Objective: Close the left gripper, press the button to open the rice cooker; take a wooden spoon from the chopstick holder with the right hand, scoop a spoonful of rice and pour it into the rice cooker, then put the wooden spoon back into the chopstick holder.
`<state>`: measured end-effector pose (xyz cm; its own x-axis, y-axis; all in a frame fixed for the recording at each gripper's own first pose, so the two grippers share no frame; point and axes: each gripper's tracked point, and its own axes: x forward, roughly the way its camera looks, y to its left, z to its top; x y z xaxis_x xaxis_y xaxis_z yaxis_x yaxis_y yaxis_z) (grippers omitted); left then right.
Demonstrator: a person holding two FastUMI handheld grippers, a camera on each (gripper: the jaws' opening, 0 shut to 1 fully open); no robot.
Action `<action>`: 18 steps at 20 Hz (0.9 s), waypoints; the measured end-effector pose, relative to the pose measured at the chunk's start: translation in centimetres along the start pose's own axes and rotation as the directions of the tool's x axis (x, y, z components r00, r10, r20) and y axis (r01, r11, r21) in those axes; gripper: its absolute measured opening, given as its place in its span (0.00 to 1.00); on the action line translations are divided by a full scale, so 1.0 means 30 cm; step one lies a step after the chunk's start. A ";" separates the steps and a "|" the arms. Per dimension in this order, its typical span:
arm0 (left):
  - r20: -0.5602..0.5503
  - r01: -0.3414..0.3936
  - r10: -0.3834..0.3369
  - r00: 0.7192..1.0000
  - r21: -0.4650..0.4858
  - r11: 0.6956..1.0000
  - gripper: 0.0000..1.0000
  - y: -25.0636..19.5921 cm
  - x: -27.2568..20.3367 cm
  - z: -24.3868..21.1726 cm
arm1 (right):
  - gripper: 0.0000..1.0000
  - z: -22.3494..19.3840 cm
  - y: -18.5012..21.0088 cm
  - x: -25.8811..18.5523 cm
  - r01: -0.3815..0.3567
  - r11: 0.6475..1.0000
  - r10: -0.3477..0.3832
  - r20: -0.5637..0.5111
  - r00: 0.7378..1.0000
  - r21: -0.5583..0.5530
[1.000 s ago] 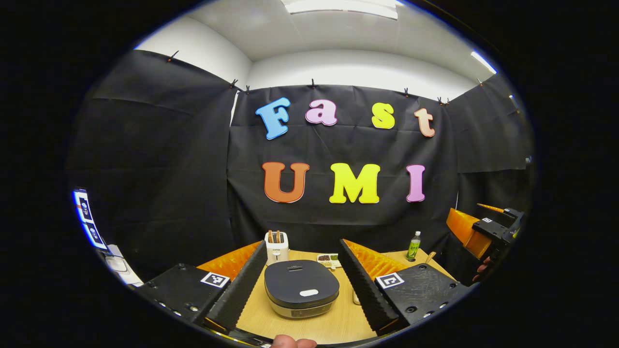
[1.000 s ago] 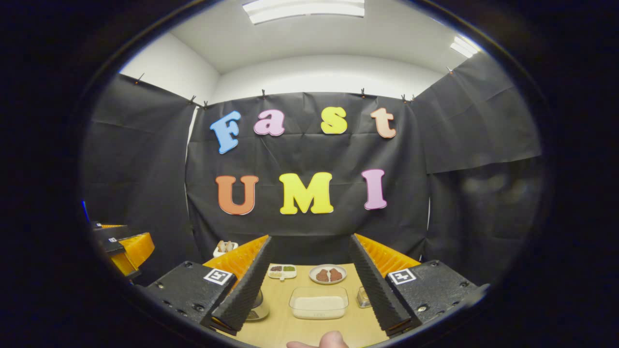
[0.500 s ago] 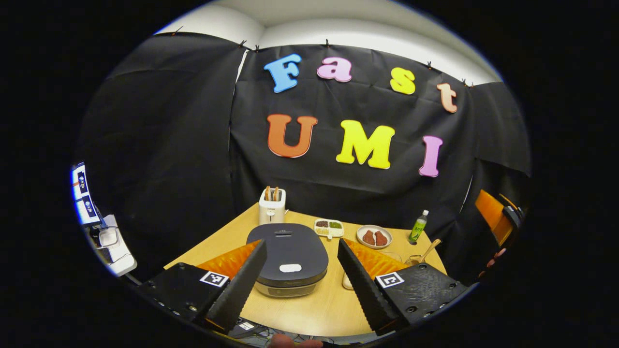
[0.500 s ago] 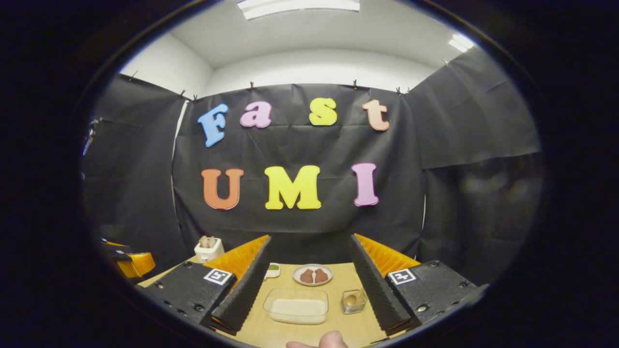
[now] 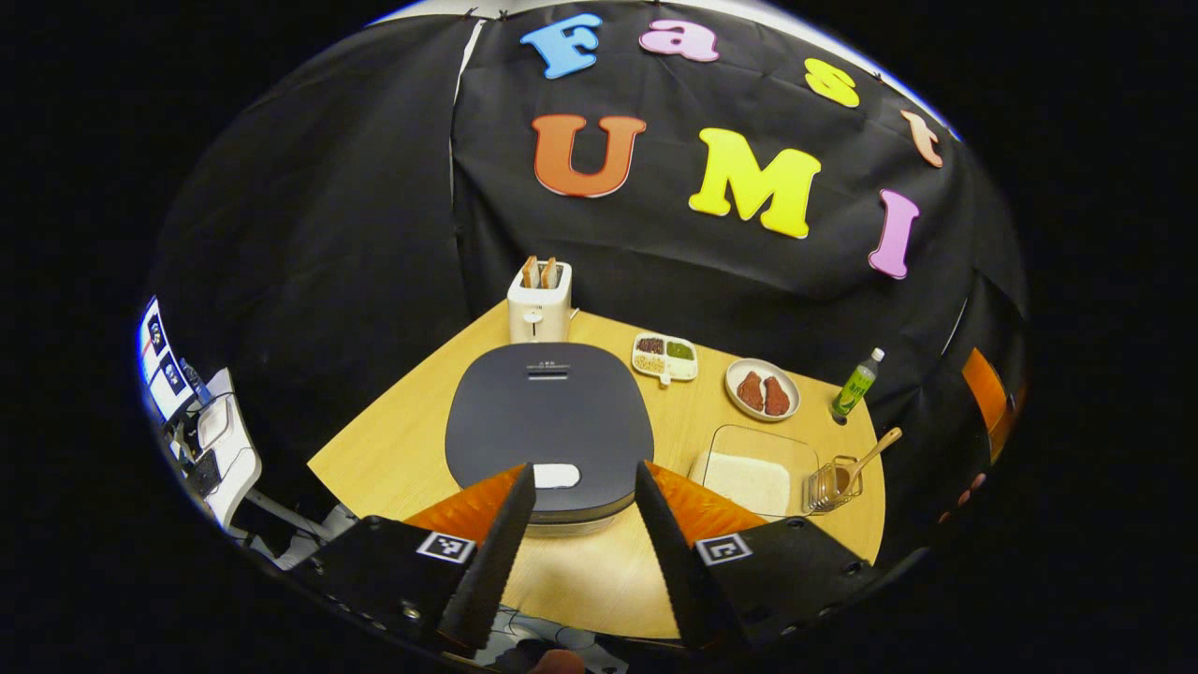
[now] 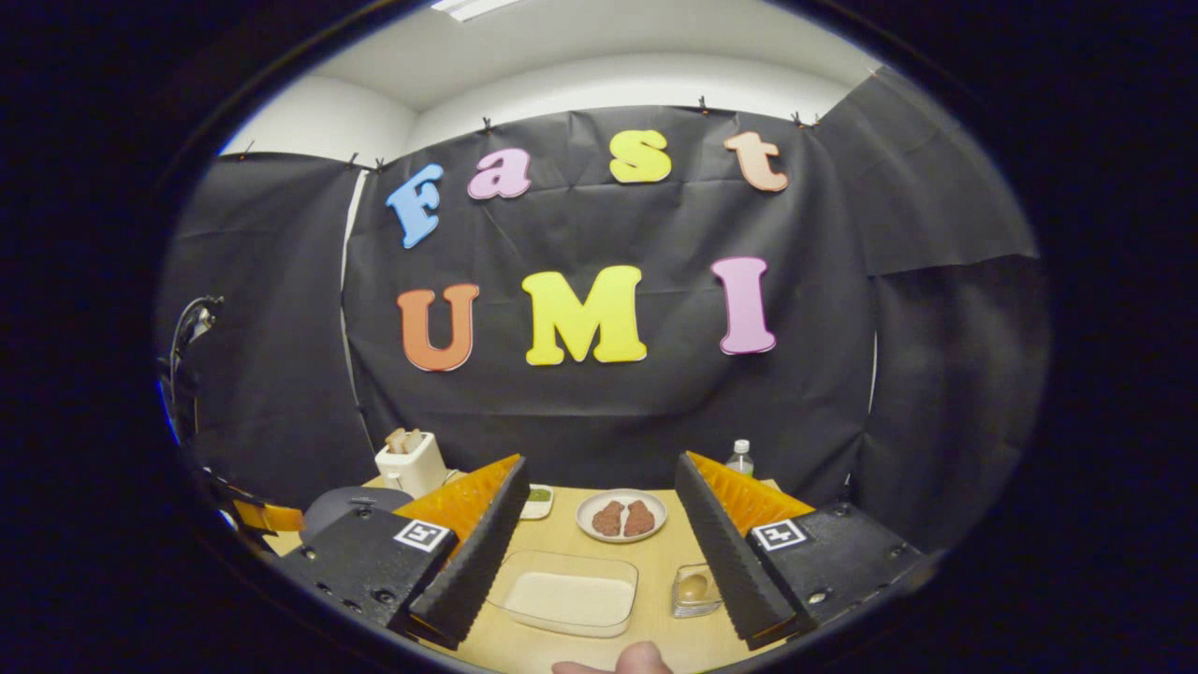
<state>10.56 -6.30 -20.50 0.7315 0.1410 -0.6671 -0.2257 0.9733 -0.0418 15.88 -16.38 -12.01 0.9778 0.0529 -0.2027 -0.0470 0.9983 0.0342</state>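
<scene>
Looking down through the left gripper view, I see a pale wooden table (image 5: 393, 449) set into a corner of black cloth booth wall (image 5: 309, 234). My left gripper (image 5: 580, 487) hovers above the near edge of the dark rice cooker (image 5: 547, 421), its fingers spread apart with nothing between them; the cooker's lid is down, and the pale button (image 5: 556, 476) lies between the fingertips. Behind the cooker stands a white toaster (image 5: 539, 307) at the far table edge. To the right lie a divided snack tray (image 5: 664, 357), a plate of meat (image 5: 762, 389) and a green bottle (image 5: 855, 385) near the far rim. A clear container of rice (image 5: 753, 468) sits just right of the cooker, and beside it the wire chopstick holder (image 5: 831, 482) carries the wooden spoon (image 5: 875, 451), leaning right. Bare wood lies left of the cooker and in front of it.

Turning to the right gripper view, my right gripper (image 6: 599, 562) is released, jaws wide, above the rice container (image 6: 566, 599). The chopstick holder (image 6: 694, 590) sits just inside the right finger. Beyond lie the meat plate (image 6: 622, 515), the bottle (image 6: 739, 457), the toaster (image 6: 412, 459) and a slice of the cooker (image 6: 346, 505). White wall and ceiling show above the cloth.
</scene>
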 end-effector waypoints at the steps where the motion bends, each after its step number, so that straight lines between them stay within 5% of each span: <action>1: -0.028 0.012 -0.012 1.000 -0.011 1.000 0.59 -0.006 0.029 -0.006 | 1.00 0.007 -0.006 0.011 -0.003 1.000 0.003 0.009 1.000 0.004; 2: -0.063 0.005 -0.007 0.998 -0.026 1.000 0.51 0.002 0.062 -0.011 | 1.00 0.004 -0.012 0.026 -0.005 1.000 0.004 0.014 1.000 0.011; 5: -0.143 0.031 -0.041 0.989 -0.070 0.997 0.00 0.001 0.139 -0.025 | 1.00 -0.013 -0.013 0.051 -0.020 1.000 0.020 0.005 1.000 0.007; 18: -0.225 0.012 -0.017 0.974 -0.024 1.000 0.00 0.093 0.265 -0.098 | 1.00 -0.051 -0.109 0.051 0.051 0.999 -0.051 0.004 0.999 -0.015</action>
<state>13.85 -3.01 -28.11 0.5716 0.0800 -0.8166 -0.2323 0.9703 -0.0675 17.21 -19.52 -13.93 0.9797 0.0017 -0.2003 0.0001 1.0000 0.0090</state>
